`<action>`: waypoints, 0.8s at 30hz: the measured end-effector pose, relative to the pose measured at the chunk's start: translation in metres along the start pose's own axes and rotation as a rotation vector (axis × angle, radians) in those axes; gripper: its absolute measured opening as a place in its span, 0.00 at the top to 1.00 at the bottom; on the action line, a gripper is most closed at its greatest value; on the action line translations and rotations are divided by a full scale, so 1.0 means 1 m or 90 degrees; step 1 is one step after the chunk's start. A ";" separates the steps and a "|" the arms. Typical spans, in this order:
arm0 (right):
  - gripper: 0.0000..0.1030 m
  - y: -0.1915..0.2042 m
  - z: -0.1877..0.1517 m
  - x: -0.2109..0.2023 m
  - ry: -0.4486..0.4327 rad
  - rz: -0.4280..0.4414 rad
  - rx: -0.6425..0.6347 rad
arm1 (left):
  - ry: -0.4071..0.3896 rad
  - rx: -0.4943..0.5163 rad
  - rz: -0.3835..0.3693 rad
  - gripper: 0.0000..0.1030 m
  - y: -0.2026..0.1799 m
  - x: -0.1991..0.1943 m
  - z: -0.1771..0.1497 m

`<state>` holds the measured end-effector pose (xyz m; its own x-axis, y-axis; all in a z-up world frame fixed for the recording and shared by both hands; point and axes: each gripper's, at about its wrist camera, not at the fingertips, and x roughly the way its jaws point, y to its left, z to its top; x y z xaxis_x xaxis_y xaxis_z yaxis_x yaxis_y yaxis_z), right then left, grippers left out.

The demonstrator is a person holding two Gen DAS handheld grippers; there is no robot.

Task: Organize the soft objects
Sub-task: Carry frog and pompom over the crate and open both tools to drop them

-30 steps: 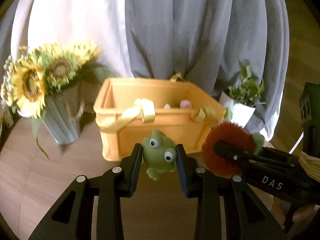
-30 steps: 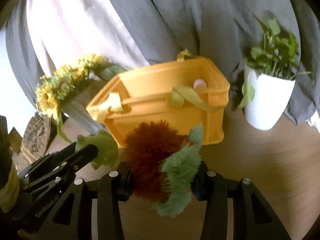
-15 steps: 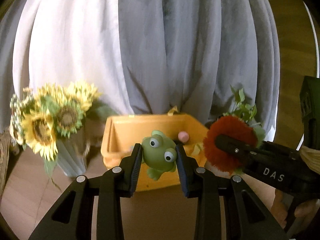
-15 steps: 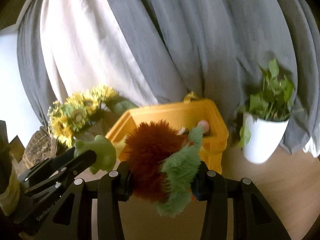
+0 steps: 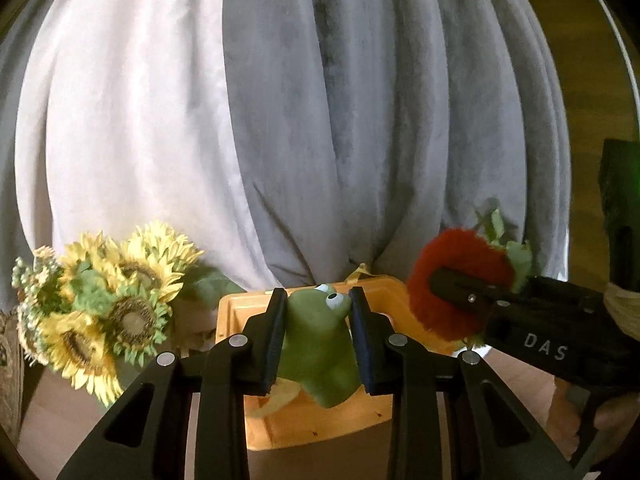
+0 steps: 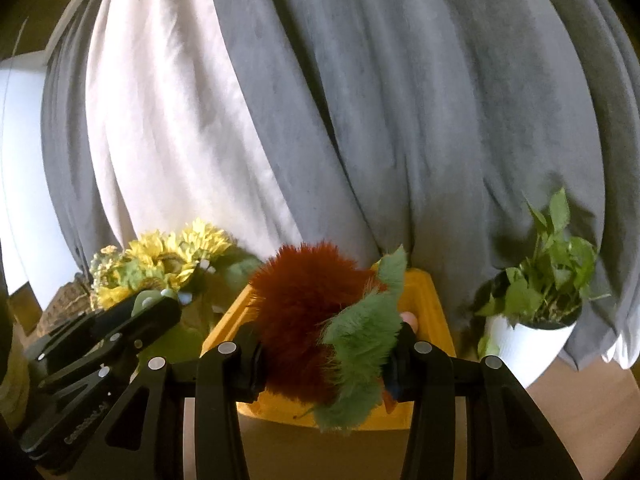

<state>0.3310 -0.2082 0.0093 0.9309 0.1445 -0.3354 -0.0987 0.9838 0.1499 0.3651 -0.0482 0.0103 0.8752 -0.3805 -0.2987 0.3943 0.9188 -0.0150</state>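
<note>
My left gripper (image 5: 318, 344) is shut on a green frog toy (image 5: 320, 350) and holds it in the air in front of the yellow bin (image 5: 304, 420). My right gripper (image 6: 328, 356) is shut on a furry red plush with green leaves (image 6: 304, 320), also raised before the yellow bin (image 6: 434, 320). In the left wrist view the right gripper (image 5: 460, 294) with the red plush (image 5: 448, 256) is at the right. In the right wrist view the left gripper (image 6: 156, 308) is at the left. A pink item (image 6: 410, 318) shows inside the bin.
A vase of sunflowers (image 5: 108, 304) stands left of the bin. A potted green plant in a white pot (image 6: 532, 320) stands right of it. Grey and white curtains (image 5: 320, 120) hang behind. The wooden tabletop (image 6: 580, 412) lies below.
Both grippers have risen and moved closer to the bin with their toys; the bin now sits low in both views, and the curtains fill most of each frame.
</note>
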 end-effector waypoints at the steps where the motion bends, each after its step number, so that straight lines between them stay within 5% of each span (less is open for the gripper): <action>1: 0.56 -0.001 0.001 0.004 0.001 -0.003 -0.001 | 0.005 0.000 0.002 0.70 0.002 0.007 0.001; 15: 0.56 -0.014 0.026 0.065 0.016 -0.012 -0.005 | 0.024 -0.003 0.010 0.70 0.016 0.076 0.020; 24: 0.56 -0.030 0.027 0.115 0.068 -0.012 0.014 | 0.078 -0.011 0.011 0.70 0.022 0.123 0.016</action>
<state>0.4499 -0.2240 -0.0088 0.8894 0.1371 -0.4360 -0.0720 0.9841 0.1626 0.4858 -0.0760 -0.0113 0.8409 -0.3494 -0.4133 0.3731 0.9275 -0.0250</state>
